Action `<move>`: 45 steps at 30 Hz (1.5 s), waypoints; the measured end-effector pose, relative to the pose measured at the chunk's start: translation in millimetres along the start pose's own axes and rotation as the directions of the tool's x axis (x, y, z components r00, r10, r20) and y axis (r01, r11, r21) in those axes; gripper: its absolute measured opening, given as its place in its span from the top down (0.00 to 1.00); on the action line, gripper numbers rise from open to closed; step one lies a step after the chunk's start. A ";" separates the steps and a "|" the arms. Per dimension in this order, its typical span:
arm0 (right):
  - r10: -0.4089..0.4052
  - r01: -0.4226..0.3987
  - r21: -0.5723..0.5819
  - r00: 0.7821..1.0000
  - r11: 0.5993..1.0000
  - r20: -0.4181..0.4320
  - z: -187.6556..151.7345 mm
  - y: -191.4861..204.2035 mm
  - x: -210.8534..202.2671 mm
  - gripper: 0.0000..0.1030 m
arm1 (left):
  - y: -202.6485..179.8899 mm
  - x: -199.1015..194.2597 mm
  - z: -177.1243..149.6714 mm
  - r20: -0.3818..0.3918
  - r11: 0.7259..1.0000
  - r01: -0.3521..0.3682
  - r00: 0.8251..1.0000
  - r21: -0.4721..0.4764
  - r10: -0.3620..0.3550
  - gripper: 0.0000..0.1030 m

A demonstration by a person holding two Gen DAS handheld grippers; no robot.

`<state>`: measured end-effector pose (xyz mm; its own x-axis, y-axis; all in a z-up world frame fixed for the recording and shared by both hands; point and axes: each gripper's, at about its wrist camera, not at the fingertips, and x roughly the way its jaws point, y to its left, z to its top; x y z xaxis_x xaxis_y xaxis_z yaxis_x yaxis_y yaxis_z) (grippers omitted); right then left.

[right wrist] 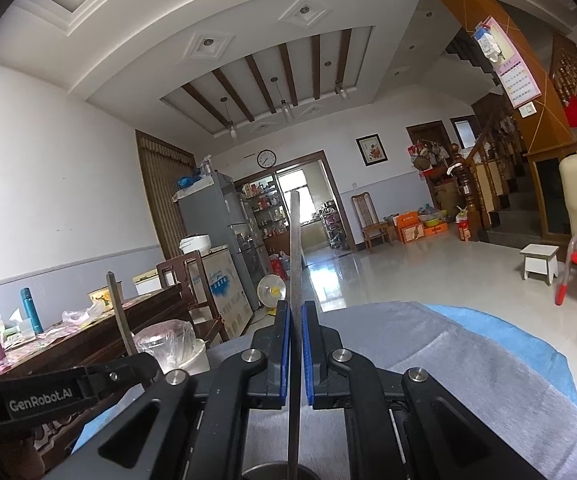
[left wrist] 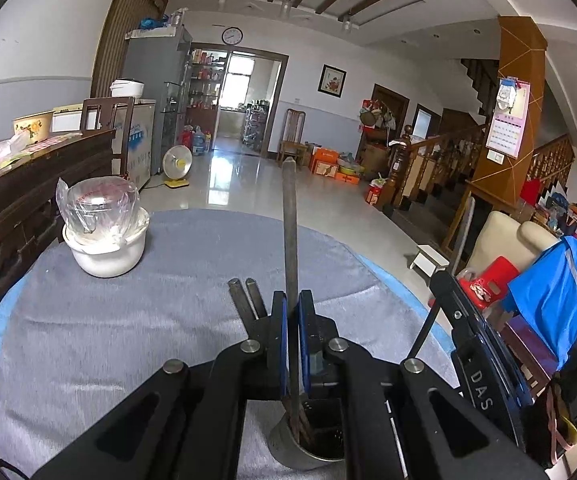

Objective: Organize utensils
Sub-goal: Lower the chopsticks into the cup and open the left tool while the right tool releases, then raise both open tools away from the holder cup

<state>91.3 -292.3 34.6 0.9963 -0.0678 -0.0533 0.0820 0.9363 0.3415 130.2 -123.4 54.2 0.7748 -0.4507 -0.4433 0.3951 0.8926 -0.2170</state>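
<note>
My left gripper (left wrist: 292, 300) is shut on a long grey metal utensil handle (left wrist: 289, 220) that stands upright. Its lower end sits in a round metal holder (left wrist: 288, 446) on the grey cloth, with other dark utensils inside. Two more handle tips (left wrist: 244, 292) stick up just left of the fingers. My right gripper (right wrist: 295, 312) is shut on another flat grey utensil handle (right wrist: 295, 248), also upright, above the rim of the holder (right wrist: 266, 472). The left gripper's arm (right wrist: 68, 384) shows in the right wrist view with its utensil (right wrist: 118, 312).
A white pot (left wrist: 106, 248) with a plastic-wrapped glass lid sits at the far left of the grey-clothed round table (left wrist: 108, 340). A dark wooden sideboard (left wrist: 28, 184) stands to the left. A red chair (left wrist: 488, 276) and blue bag (left wrist: 556, 300) are at right.
</note>
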 end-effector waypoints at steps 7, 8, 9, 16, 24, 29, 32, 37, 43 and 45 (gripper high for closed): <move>0.016 -0.016 -0.022 1.000 1.000 -0.009 0.7 1.9 -13.8 0.94 | -3.3 -10.4 -0.1 0.005 1.000 0.011 1.000 0.025 -0.011 0.94; 0.018 -0.018 -0.024 1.000 1.000 -0.012 1.9 2.0 -14.3 0.94 | -3.7 -11.8 0.4 0.007 1.000 0.012 1.000 0.027 -0.012 0.94; 0.020 -0.021 -0.023 1.000 1.000 -0.017 3.1 2.2 -13.9 0.94 | -3.5 -13.2 0.9 0.008 1.000 0.015 1.000 0.027 -0.015 0.94; 0.053 -0.055 -0.030 0.995 0.998 -0.080 7.8 8.8 -16.3 0.92 | 3.6 -23.8 6.1 -0.001 0.999 0.041 0.999 0.034 -0.041 0.94; 0.089 -0.087 0.021 0.971 0.996 -0.220 7.5 7.9 -27.8 0.71 | 21.4 -47.3 0.2 -0.025 0.997 0.076 0.997 0.023 -0.076 0.94; 0.126 -0.112 0.084 0.976 0.990 -0.178 15.5 -1.6 -60.0 0.45 | 28.4 -70.3 -8.7 -0.027 0.997 0.079 0.997 0.022 -0.079 0.88; 0.172 -0.158 0.117 0.977 0.980 -0.122 33.3 -1.8 -76.1 0.45 | 26.2 -81.4 -16.1 -0.020 0.997 0.065 0.998 0.041 -0.065 0.69; 0.188 -0.181 0.121 0.981 0.976 -0.049 62.4 1.8 -93.6 0.45 | 23.5 -90.4 -23.5 -0.037 0.996 0.078 0.996 0.036 -0.076 0.68; 0.154 -0.157 0.149 0.988 0.976 0.028 80.0 -16.0 -141.5 0.46 | 10.3 -101.7 -36.4 -0.056 0.990 0.103 0.994 0.091 -0.098 0.57; 0.122 -0.129 0.161 0.991 0.978 0.053 82.2 -29.0 -165.7 0.46 | -2.4 -103.8 -45.0 -0.061 0.983 0.110 0.993 0.146 -0.102 0.51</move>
<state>-73.9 -336.6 110.6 0.9988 0.0287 0.0385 -0.0440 0.8692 0.4925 26.6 -78.5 61.6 0.6992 -0.5378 -0.4710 0.5453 0.8273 -0.1351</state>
